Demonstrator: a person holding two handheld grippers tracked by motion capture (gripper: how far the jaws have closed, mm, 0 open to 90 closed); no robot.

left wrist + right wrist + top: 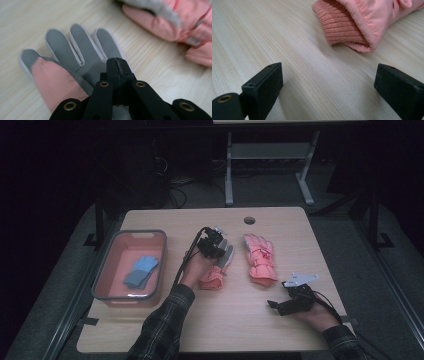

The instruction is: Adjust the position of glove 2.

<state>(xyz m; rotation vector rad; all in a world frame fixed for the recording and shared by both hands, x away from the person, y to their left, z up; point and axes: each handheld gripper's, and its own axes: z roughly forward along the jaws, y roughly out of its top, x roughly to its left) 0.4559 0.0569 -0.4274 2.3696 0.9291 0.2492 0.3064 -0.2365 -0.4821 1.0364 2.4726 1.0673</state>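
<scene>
The left gripper (117, 62), jaws closed on the palm of the grey-palmed pink glove (75, 57), has only begun; the right gripper (329, 82) gapes empty before the second pink glove (362, 22), the bin (100, 270) unreached.

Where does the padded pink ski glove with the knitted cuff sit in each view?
High view: padded pink ski glove, right of table centre.
Left gripper view: top right corner.
Right gripper view: top right, knitted cuff nearest.
Shared landmark: pale wood-grain tabletop.
</scene>
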